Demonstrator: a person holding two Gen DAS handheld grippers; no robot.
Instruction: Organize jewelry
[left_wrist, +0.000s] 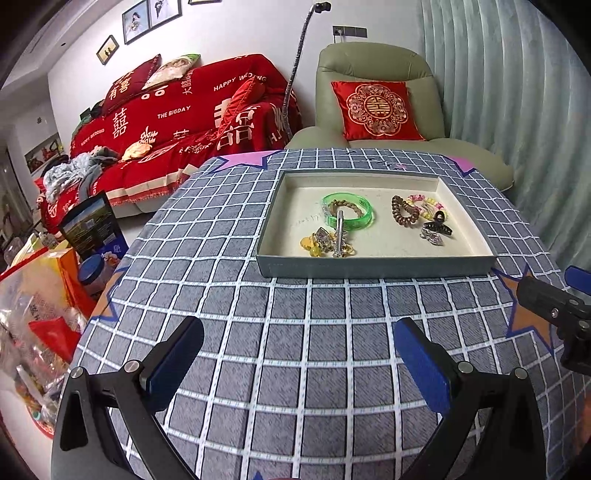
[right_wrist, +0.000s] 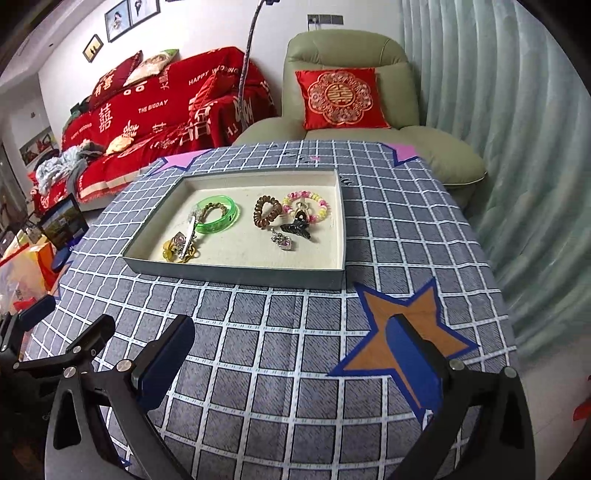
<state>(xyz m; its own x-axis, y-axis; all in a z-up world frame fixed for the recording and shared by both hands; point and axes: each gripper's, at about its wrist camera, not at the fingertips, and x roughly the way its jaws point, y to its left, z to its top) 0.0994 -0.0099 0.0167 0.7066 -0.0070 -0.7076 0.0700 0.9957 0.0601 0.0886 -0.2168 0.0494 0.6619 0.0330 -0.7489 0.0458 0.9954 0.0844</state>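
Both tongs are spread wide with nothing in them, left tongs (left_wrist: 299, 354) and right tongs (right_wrist: 291, 354), parked low in frame over bare checked cloth, so there's plenty of free tabletop (left_wrist: 295, 332) in front of the tray (left_wrist: 376, 264). The tray's a shallow grey box with a pale fuzzy lining, sitting mid-frame toward the far edge. Inside, left side: glossy green bangle (left_wrist: 364, 216), silver clip (left_wrist: 339, 236), yellow charms (left_wrist: 314, 247). Right side: brown coil tie (left_wrist: 404, 211), pastel bead bracelet (right_wrist: 306, 203), black claw clip (left_wrist: 439, 225), heart pendant (right_wrist: 282, 242). An orange star (right_wrist: 424, 314) patch lies under the right tongs.
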